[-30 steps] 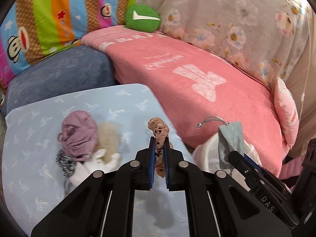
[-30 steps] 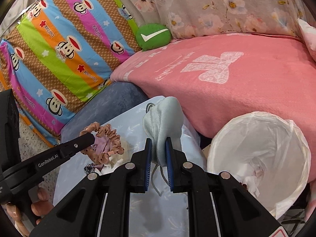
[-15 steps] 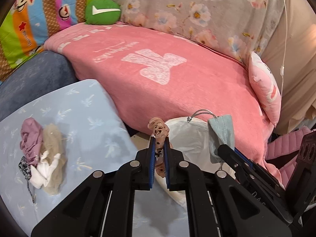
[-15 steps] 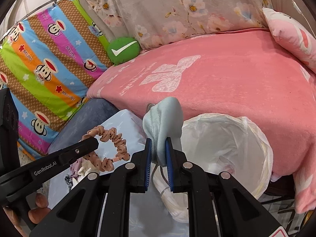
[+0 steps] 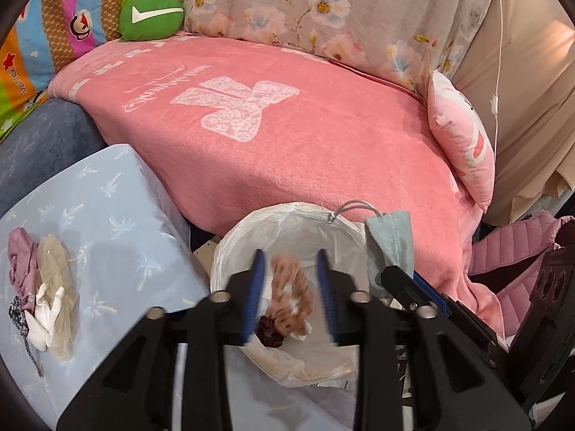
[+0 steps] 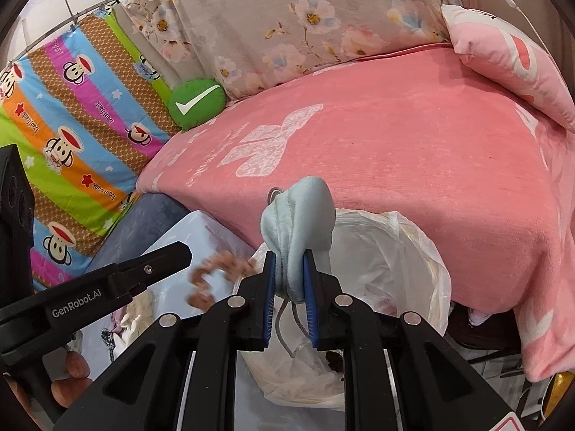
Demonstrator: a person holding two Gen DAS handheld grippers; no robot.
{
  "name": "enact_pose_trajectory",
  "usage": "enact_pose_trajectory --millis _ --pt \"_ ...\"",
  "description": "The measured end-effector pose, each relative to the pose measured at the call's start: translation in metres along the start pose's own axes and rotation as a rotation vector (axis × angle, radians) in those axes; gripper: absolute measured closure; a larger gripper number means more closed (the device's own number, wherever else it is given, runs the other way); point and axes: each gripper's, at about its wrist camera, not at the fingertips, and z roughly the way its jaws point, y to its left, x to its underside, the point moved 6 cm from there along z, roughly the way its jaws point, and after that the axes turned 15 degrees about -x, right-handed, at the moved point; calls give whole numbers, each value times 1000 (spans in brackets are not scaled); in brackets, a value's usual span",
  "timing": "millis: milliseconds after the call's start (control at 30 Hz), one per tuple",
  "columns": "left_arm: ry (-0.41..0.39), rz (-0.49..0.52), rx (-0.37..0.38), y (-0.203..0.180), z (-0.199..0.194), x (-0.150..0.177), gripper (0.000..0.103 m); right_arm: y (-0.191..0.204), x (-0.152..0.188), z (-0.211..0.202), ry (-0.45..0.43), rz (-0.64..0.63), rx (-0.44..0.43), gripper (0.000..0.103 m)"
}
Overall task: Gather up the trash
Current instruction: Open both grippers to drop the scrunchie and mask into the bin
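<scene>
My left gripper is opening, the spotted brown scrunchie loose between its jaws above the white-lined bin. Only the right view shows my right gripper, also opening, pinching the pale blue cloth mask at twelve o'clock.

Black tongs, blue pads

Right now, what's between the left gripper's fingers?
Left wrist view: the brown scrunchie, blurred, dropping free toward the lined bin as the left gripper opens.
</scene>
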Motion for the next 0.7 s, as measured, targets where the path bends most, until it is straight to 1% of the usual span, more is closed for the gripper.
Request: enact_pose_trajectory --millis 33,100,167,200,267,700 --pt "-5 -7 -4 1 -1 0 50 -1 0 0 0 4 1 84" --pt "-19 -12 -16 1 -3 -1 46 -4 0 -1 -4 11 8 82" --pt "-19 -4 -26 2 -3 -1 45 -4 1 -1 -7 17 8 81" --pt "-22 -6 -33 3 -3 -1 45 -4 1 -1 -6 17 9 78" --pt "-26 -10 -42 6 -4 -2 45 -2 1 -1 -4 13 8 77" --pt "-30 -43 -75 29 -4 1 45 22 4 8 22 -42 -7 76"
